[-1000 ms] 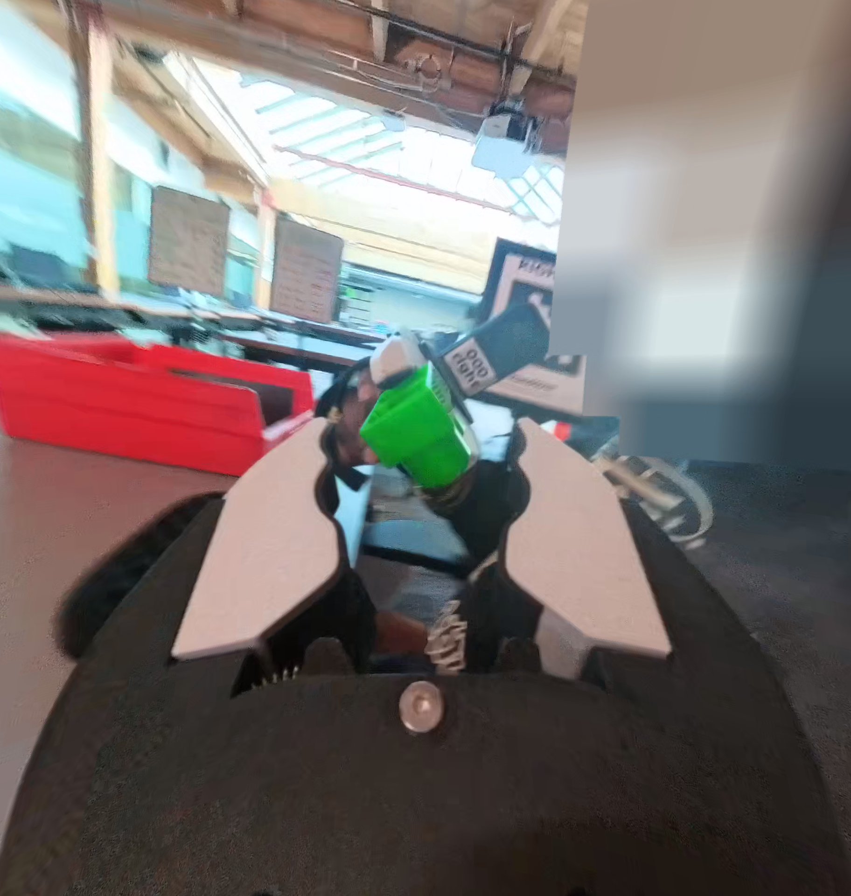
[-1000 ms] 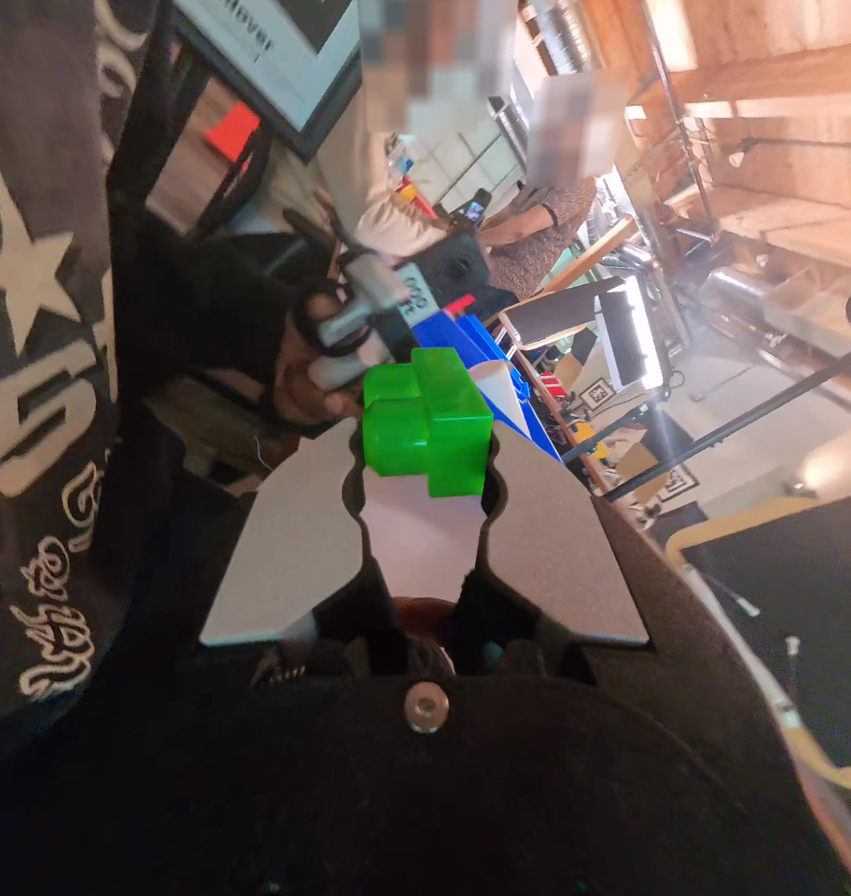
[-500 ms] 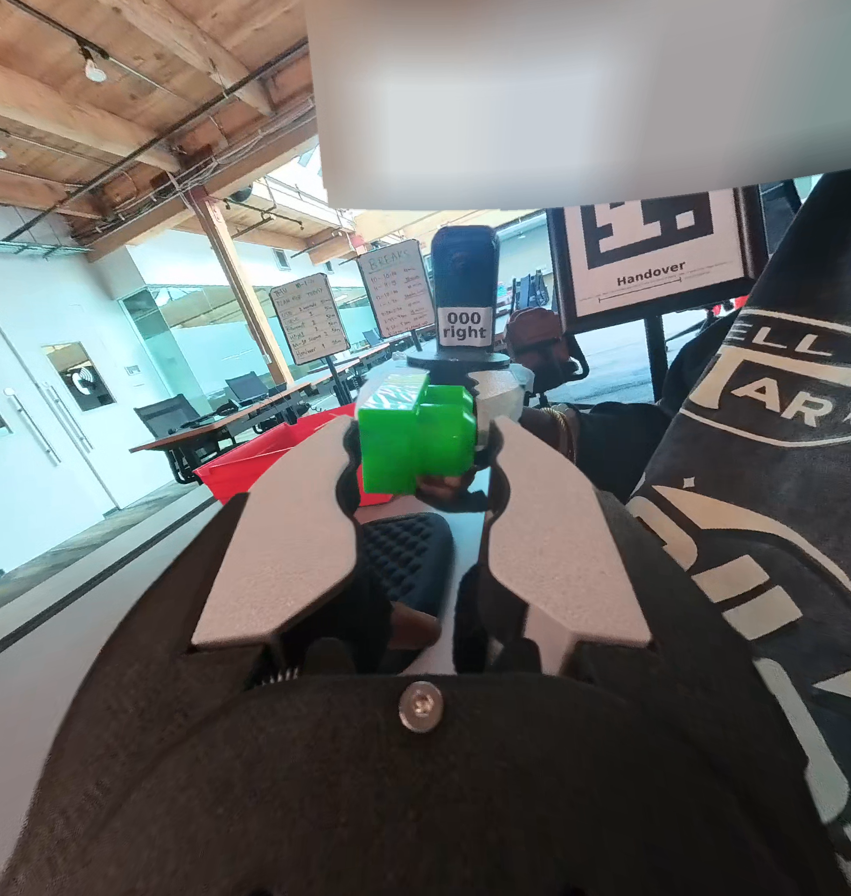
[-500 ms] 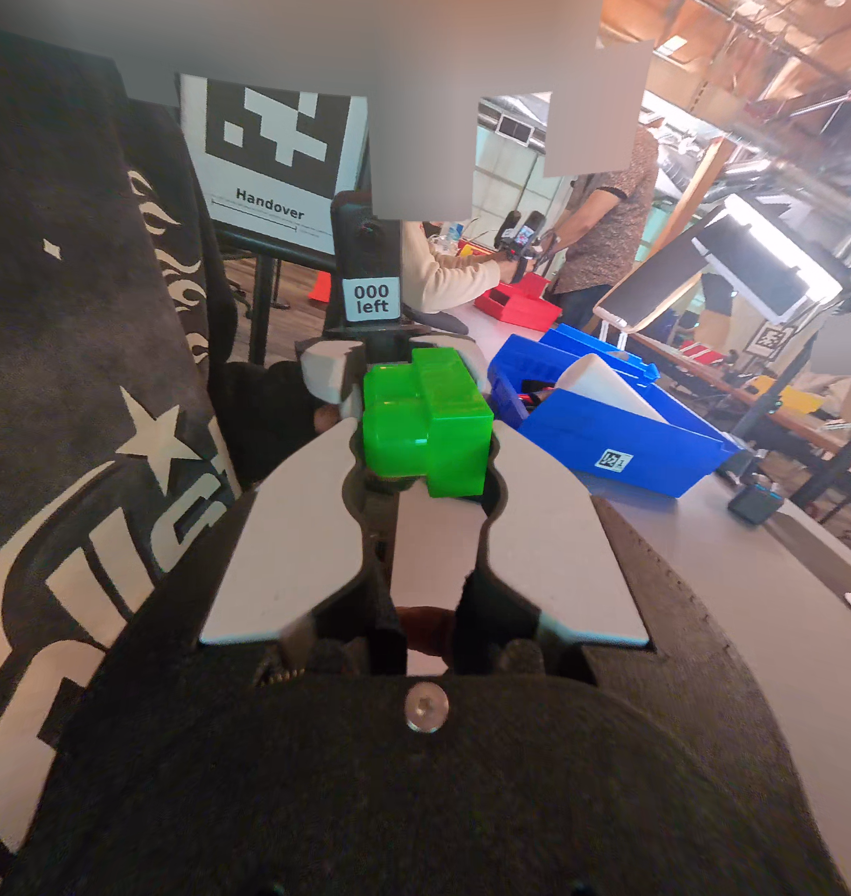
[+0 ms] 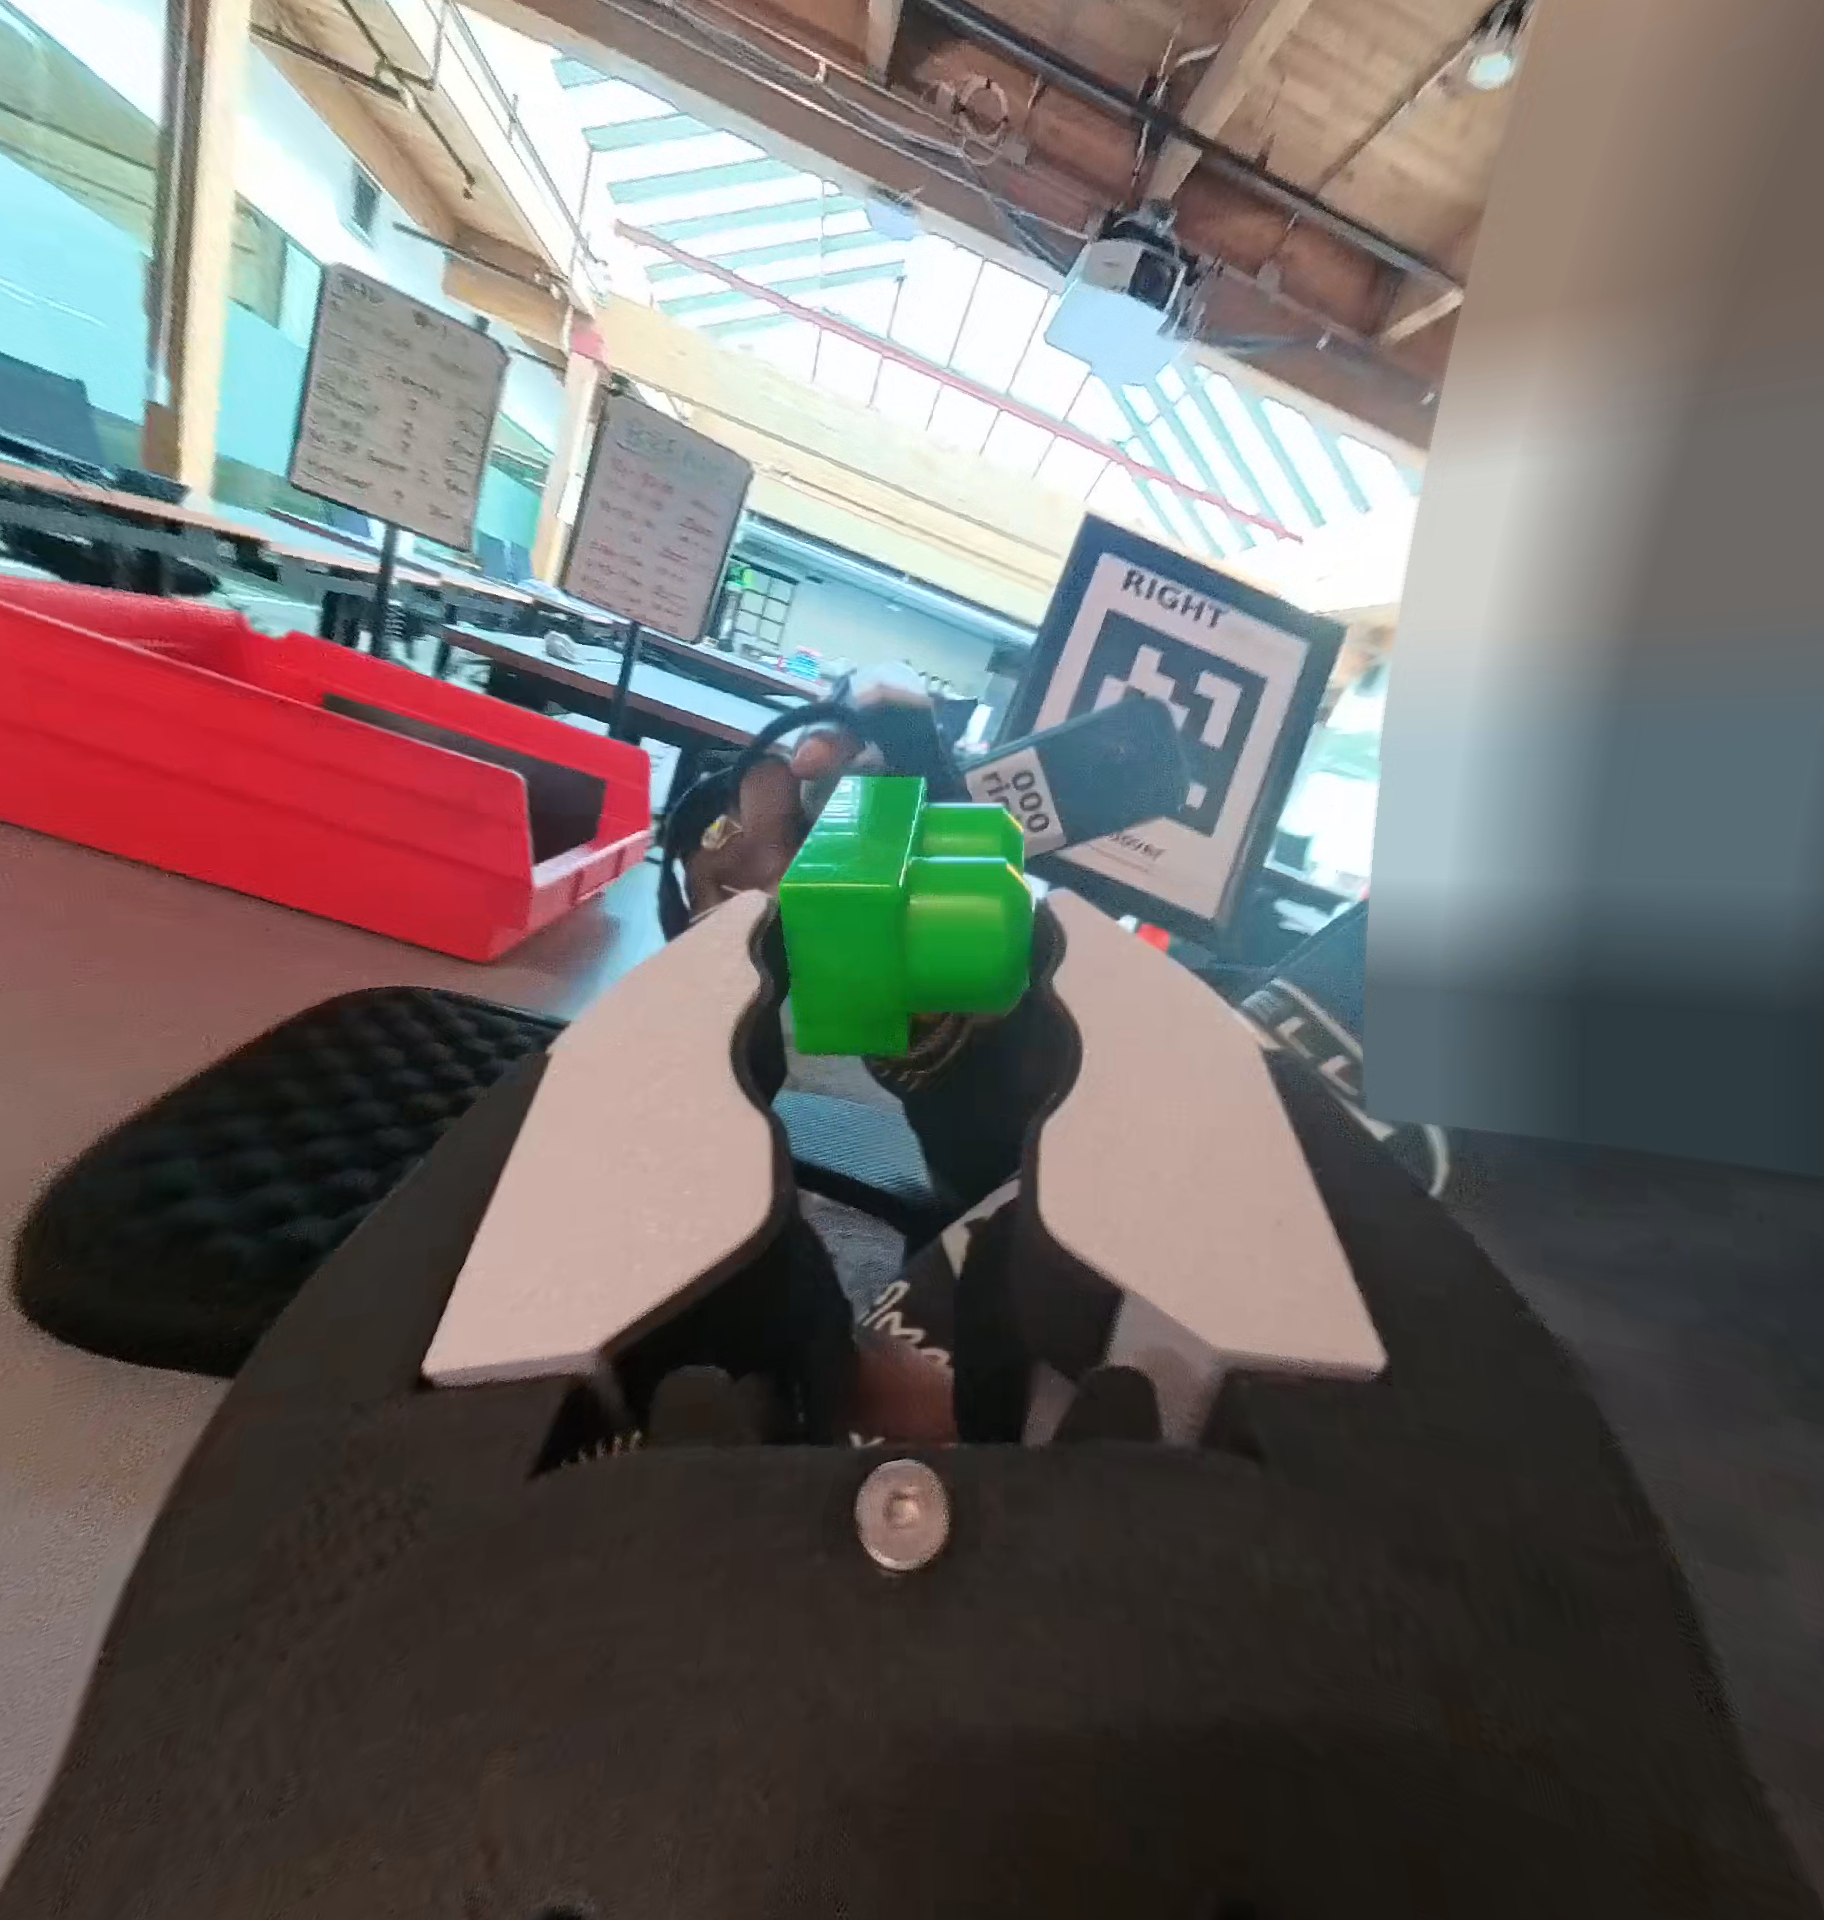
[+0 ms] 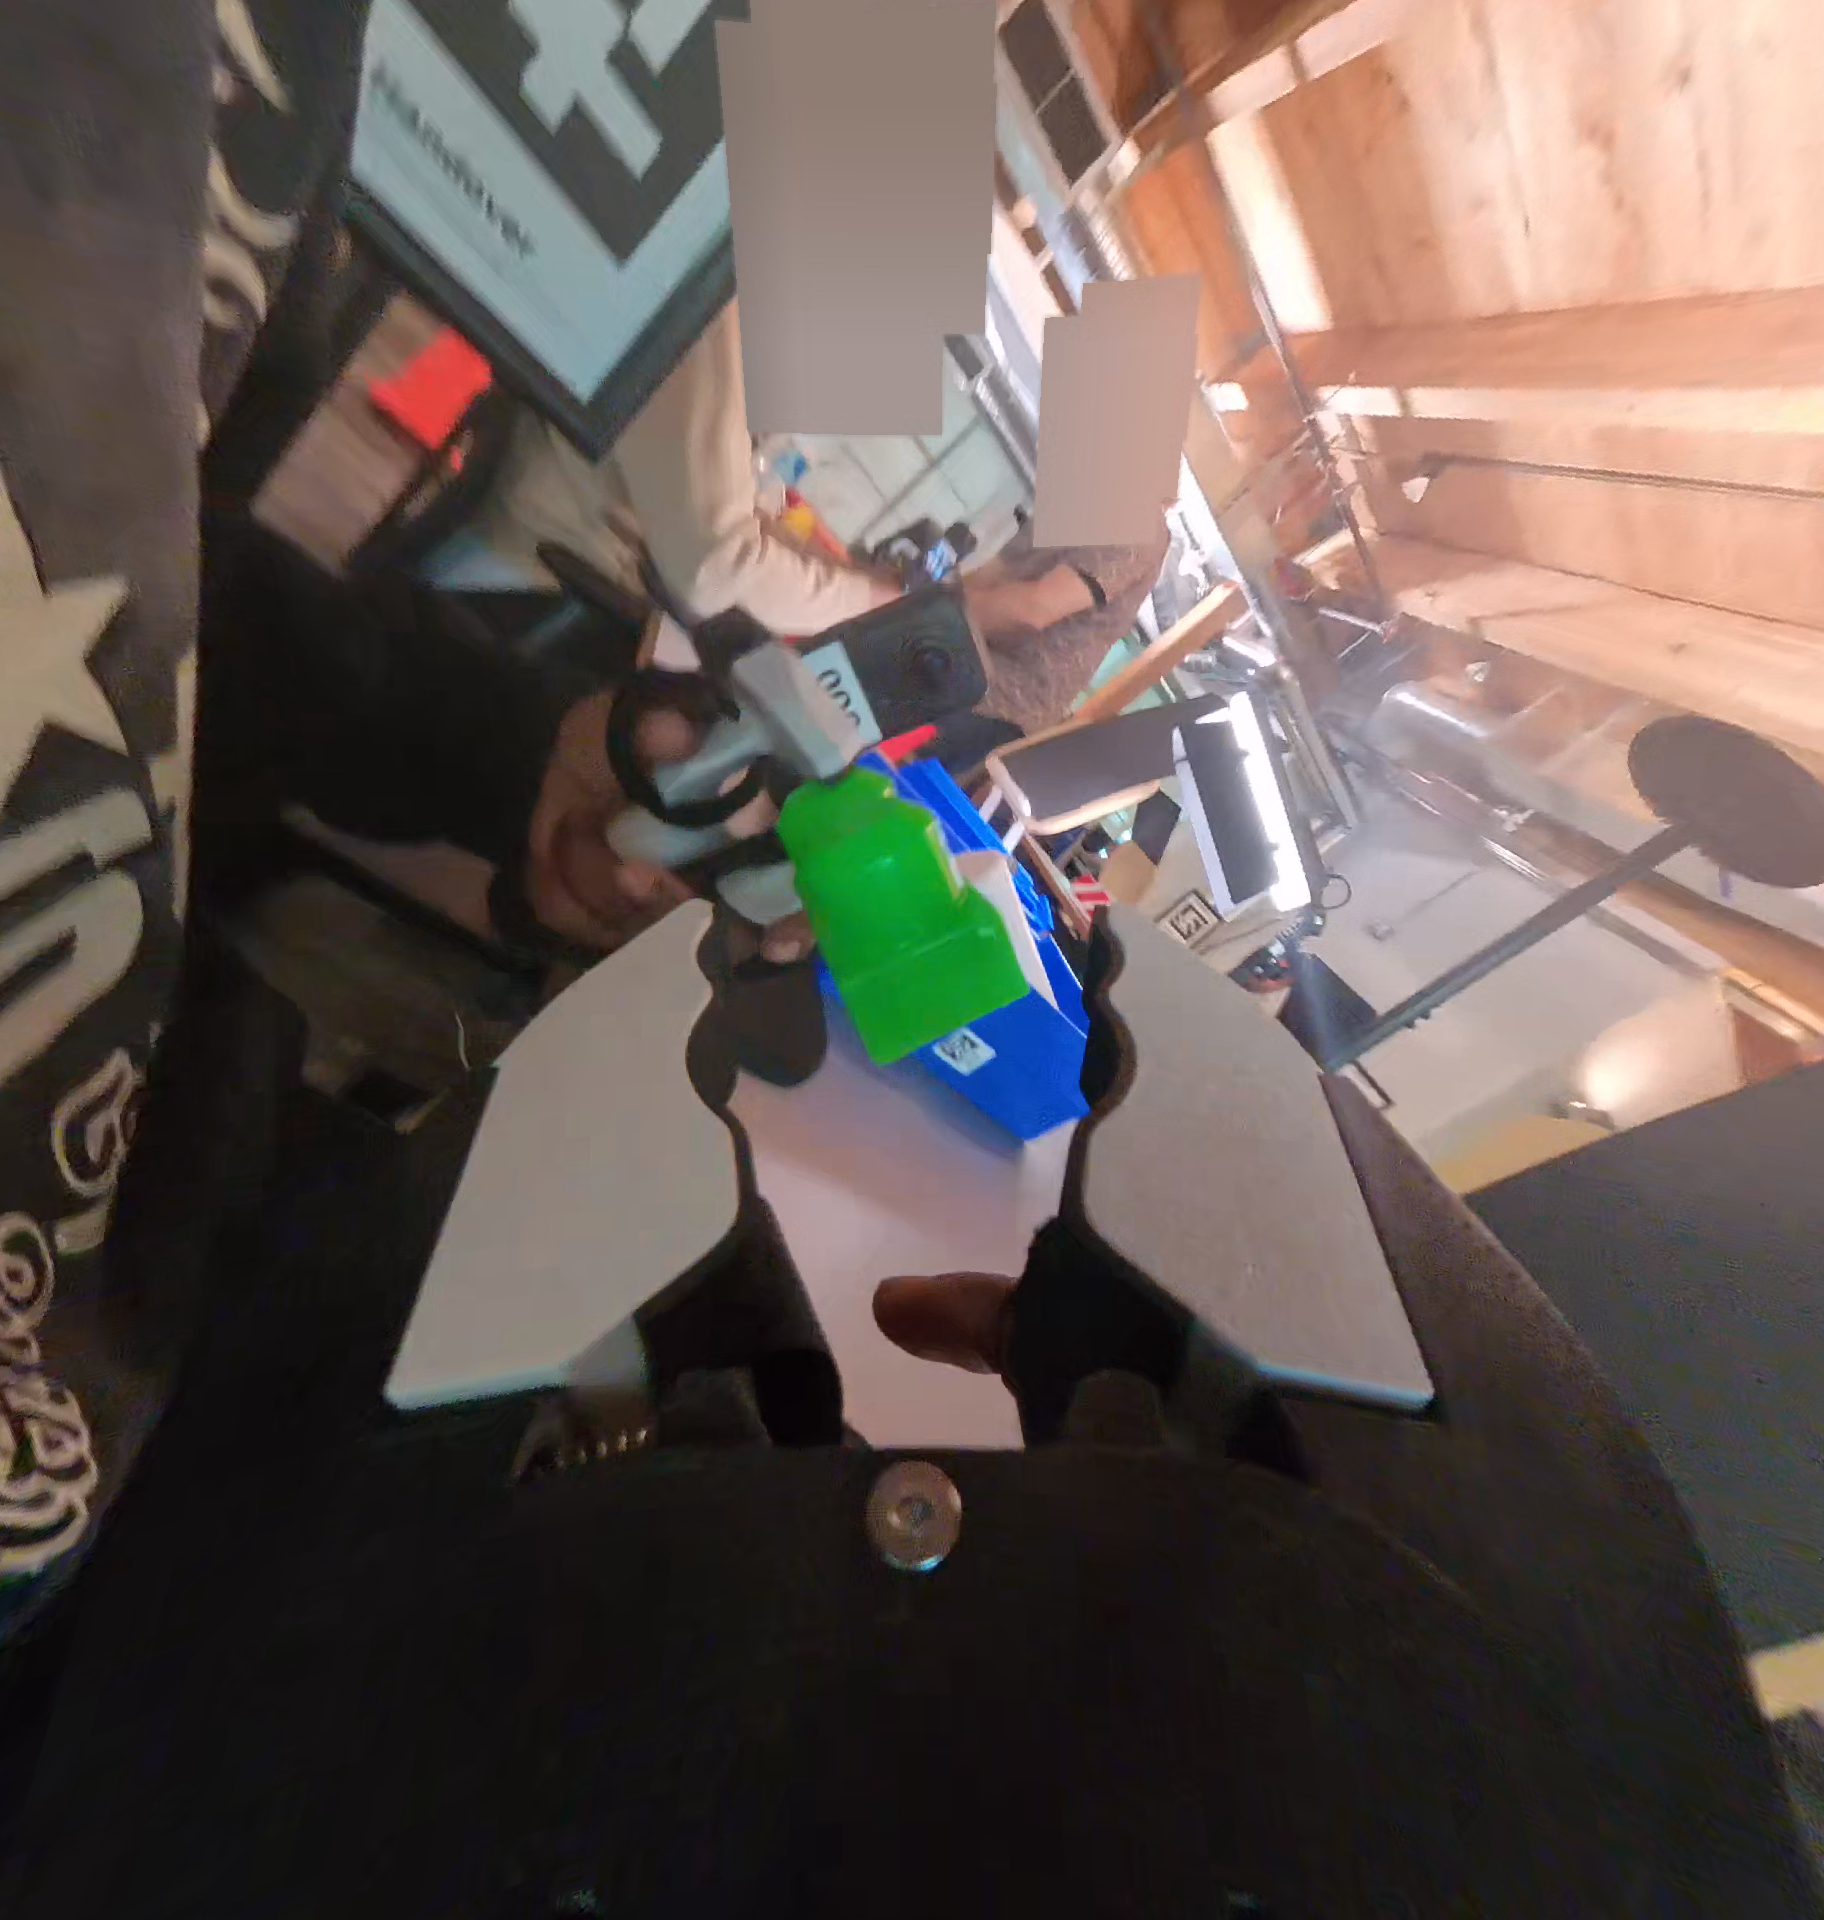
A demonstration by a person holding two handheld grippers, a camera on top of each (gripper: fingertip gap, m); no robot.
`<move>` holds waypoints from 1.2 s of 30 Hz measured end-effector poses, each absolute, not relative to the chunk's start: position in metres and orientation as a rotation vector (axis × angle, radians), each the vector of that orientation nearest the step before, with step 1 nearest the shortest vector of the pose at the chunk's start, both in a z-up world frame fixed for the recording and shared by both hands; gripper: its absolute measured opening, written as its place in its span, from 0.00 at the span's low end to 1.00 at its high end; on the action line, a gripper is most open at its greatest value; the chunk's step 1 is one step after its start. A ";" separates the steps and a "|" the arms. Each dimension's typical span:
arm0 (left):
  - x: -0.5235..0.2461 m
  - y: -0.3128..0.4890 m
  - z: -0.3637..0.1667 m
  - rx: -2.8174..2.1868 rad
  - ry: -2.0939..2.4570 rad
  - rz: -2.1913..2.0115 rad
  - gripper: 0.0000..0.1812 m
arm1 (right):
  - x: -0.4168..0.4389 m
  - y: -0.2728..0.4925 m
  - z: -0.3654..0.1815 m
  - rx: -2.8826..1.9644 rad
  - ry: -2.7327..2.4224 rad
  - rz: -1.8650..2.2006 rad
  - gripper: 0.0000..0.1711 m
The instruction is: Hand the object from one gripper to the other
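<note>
One bright green plastic block with a stepped, blocky shape (image 5: 903, 930) is all that matters here, and I have it pinched between the tips of my left fingers (image 5: 908, 935). My right fingers (image 6: 897, 956) are spread wide, and from the right wrist view the block hangs just beyond their tips, touching neither.

The grip is my first worry. Only the tips of the left fingers bear on the block's sides, so any twist of my wrist could pivot it or let it slip down to the grey desk (image 5: 77, 935) below it. The block also looks tilted in the right wrist view, which suggests the hold is not square.

My second worry is the spread right fingers so close by: drawing them away carelessly could clip the block's near end and knock it loose.

The red plastic bin (image 5: 264, 769) left of the block and the blue plastic bin (image 6: 1001, 1060) behind it are both close enough for a dropped block to bounce into.
</note>
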State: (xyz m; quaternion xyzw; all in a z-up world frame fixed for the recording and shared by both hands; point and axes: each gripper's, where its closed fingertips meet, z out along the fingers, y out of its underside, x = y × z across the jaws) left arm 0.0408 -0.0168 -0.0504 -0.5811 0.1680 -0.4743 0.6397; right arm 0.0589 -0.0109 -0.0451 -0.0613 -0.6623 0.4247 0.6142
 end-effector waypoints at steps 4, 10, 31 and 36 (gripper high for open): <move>0.044 -0.017 -0.055 -1.354 0.371 -1.169 0.25 | 0.055 -0.012 -0.057 -0.099 -1.603 0.798 0.33; 0.054 -0.020 -0.061 -1.402 0.430 -1.175 0.26 | 0.054 -0.014 -0.065 -0.093 -1.665 0.761 0.22; 0.058 -0.023 -0.060 -1.221 0.695 -0.573 0.20 | 0.056 -0.023 -0.059 -0.529 -1.751 1.496 0.22; 0.051 -0.019 -0.052 -1.283 0.529 -0.819 0.20 | 0.056 -0.018 -0.054 -0.441 -1.682 1.409 0.28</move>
